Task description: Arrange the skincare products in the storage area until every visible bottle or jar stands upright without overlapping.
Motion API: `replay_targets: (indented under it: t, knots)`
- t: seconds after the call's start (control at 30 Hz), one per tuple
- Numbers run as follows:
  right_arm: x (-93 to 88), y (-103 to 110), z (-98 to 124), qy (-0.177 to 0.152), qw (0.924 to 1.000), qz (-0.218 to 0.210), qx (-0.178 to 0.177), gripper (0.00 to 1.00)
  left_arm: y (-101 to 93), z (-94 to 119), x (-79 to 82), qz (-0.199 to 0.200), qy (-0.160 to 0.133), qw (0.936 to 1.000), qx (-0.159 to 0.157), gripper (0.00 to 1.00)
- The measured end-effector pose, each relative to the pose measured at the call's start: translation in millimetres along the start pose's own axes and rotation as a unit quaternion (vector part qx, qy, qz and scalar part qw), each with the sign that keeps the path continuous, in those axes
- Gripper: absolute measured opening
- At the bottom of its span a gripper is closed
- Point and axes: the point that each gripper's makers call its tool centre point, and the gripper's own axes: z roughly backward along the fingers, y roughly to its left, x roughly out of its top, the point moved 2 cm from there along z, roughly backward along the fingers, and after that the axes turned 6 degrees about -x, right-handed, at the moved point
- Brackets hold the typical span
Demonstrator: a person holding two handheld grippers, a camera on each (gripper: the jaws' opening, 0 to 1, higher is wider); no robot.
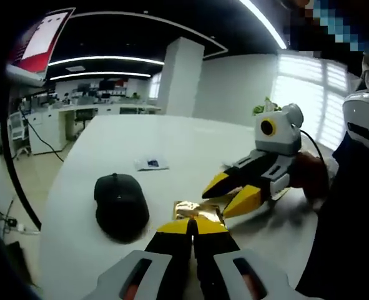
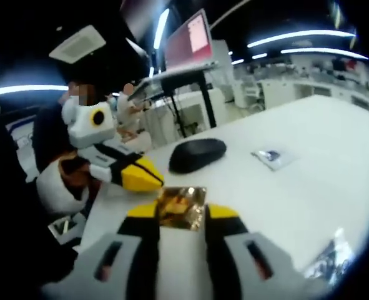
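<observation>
While the left claw (image 1: 193, 224) pointed out across the white desk (image 1: 190, 134) in the left gripper view, its two yellow-tipped jaws stood almost together, and the tips met the near edge of a gold foil pack (image 1: 200, 209) lying just right of a black cap (image 1: 122, 203). Whether they pinched that edge could not be told. The right claw (image 1: 225, 197) came in from beyond the pack, on the side away from the cap, with its jaws spread. One tip sat at the pack's edge and the other was clear of it, probably so that the pack could pass from one claw to the other. A small flat sachet (image 1: 152, 164) lay past the cap, well apart from it.

In the right gripper view the right claw (image 2: 183, 212) had its jaws well apart with the gold foil pack (image 2: 181, 205) between the tips, flanked rather than plainly squeezed. The closed left claw (image 2: 150, 178) nosed in at the pack's corner on the near side of the black cap (image 2: 196, 154). The sachet (image 2: 271, 156) lay beside the cap, on the side away from the left claw. No bottle or jar stood upright, so the arranging looked barely begun.
</observation>
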Motion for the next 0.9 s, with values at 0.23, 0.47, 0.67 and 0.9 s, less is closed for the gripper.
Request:
replay_targets:
  t: [0.23, 0.47, 0.67, 0.9]
  knots:
    - [-3.3, -2.8, 0.9, 0.010, 0.9999, 0.009, 0.003, 0.33, -2.6, -2.6, -10.9, 0.021, 0.029, 0.9994, -0.003, 0.00]
    - [-3.3, -0.3, 4.3, 0.017, 0.9996, 0.019, 0.006, 0.35, -0.5, -3.1, -16.6, 0.041, 0.045, 0.9981, -0.003, 0.00]
    - [-3.0, 7.3, -8.1, 0.019, 0.9997, 0.015, 0.010, 0.36, -3.1, -3.3, -16.1, 0.039, 0.043, 0.9982, -0.014, 0.00]
    - [9.3, 12.8, -4.1, -0.016, 0.9980, -0.053, 0.029, 0.35, -2.6, -2.3, -16.2, 0.040, 0.039, 0.9983, -0.017, 0.00]
